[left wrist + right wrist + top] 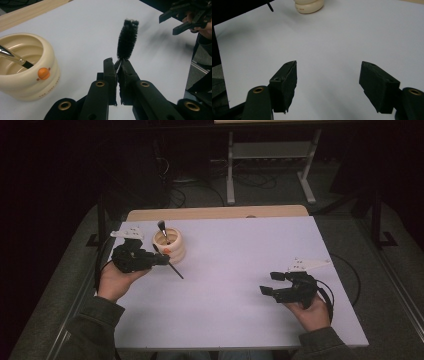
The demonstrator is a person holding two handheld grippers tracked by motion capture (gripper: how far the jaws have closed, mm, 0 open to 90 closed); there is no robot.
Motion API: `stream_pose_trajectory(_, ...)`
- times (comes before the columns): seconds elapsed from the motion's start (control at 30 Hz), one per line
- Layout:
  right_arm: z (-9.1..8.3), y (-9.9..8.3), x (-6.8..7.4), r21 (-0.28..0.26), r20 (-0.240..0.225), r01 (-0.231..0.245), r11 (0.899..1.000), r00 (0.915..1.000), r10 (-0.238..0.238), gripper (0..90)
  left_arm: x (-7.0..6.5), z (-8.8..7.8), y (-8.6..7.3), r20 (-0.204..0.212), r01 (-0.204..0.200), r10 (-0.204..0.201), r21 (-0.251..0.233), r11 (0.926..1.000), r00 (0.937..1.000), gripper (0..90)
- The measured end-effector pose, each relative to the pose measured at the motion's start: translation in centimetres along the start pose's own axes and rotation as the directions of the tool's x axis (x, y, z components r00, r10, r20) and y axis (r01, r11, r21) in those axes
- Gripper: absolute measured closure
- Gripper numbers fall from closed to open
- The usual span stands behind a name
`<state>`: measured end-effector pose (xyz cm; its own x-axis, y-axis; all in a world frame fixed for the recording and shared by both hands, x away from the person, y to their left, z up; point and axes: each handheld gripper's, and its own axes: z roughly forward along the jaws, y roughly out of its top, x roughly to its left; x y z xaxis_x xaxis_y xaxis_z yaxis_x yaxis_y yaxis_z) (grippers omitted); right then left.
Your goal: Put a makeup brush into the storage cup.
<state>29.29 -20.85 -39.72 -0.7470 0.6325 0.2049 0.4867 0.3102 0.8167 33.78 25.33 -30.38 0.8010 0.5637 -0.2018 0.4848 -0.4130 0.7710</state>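
Jaws of the left gripper (119, 65) pinch a black brush (127, 40) by its handle just beside the cream holder (169, 245), long axis slanting over the worktop (235, 270) toward the right gripper (272, 283), whose spread jaws sit well apart

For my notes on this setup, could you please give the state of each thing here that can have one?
Left gripper: shut on black bristle brush.
Right gripper: open, nothing between the jaws.
Cream ribbed ceramic pot: upright, holding a metal-handled brush.
White table: bears the pot.
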Motion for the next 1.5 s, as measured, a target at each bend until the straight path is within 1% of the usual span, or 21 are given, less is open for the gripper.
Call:
stream_pose_trajectory(0.07,-0.2,-0.1,0.0,-0.006,0.005,0.001,1.0,1.0,-0.001,29.4,0.2,-0.2,0.1,0.001,0.011,-0.011,-0.004,0.9999,0.9999,85.1)
stream_pose_trajectory(0.13,-0.3,-0.1,0.0,-0.009,0.007,0.002,1.0,1.0,-0.002,29.4,0.4,-0.6,0.2,-0.004,0.011,-0.011,-0.005,0.9999,0.9999,85.1)
stream_pose_trajectory(0.33,-0.3,-0.3,0.0,0.004,0.016,0.005,1.0,0.9999,-0.005,29.4,1.0,-1.2,0.9,-0.009,0.027,-0.027,-0.017,0.9995,0.9996,85.1)
stream_pose_trajectory(0.47,-0.3,-0.3,0.1,0.011,0.021,0.004,1.0,0.9998,-0.005,29.4,1.4,-1.8,1.6,-0.028,0.023,-0.024,-0.013,0.9996,0.9993,85.1)
stream_pose_trajectory(0.63,-0.4,-0.4,0.0,0.012,0.025,0.008,1.0,0.9997,-0.008,29.5,2.1,-2.6,2.7,-0.047,0.034,-0.035,-0.02,0.9992,0.9983,85.1)
stream_pose_trajectory(0.87,-0.4,-0.3,0.1,0.013,0.027,0.007,1.0,0.9996,-0.008,29.6,2.8,-3.5,4.3,-0.083,0.034,-0.036,-0.024,0.9991,0.9959,85.1)
stream_pose_trajectory(1.03,-0.5,-0.3,0.0,0.004,0.029,0.004,1.0,0.9996,-0.004,29.6,3.3,-3.7,5.5,-0.104,0.034,-0.036,-0.018,0.9993,0.9939,85.1)
stream_pose_trajectory(1.13,-0.5,-0.3,0.0,0.005,0.029,0.004,1.0,0.9996,-0.004,29.6,3.4,-3.7,5.8,-0.111,0.041,-0.043,-0.023,0.9989,0.9929,85.1)
stream_pose_trajectory(1.17,-0.6,-0.3,0.0,0.005,0.031,0.005,1.0,0.9995,-0.005,29.5,3.7,-3.8,6.3,-0.12,0.044,-0.046,-0.021,0.9988,0.9917,85.1)
stream_pose_trajectory(1.3,-0.7,-0.3,-0.1,0.003,0.029,0.003,1.0,0.9996,-0.003,29.6,4.1,-3.9,6.7,-0.138,0.047,-0.05,-0.021,0.9986,0.9891,85.1)
stream_pose_trajectory(1.4,-0.6,-0.3,-0.1,0.004,0.027,0.004,1.0,0.9996,-0.005,29.7,4.3,-4.1,7.0,-0.149,0.047,-0.051,-0.03,0.9984,0.9875,85.1)
stream_pose_trajectory(1.5,-0.5,-0.3,-0.2,0.007,0.023,0.004,1.0,0.9997,-0.004,29.7,4.8,-4.3,7.2,-0.158,0.06,-0.065,-0.041,0.9974,0.9852,85.1)
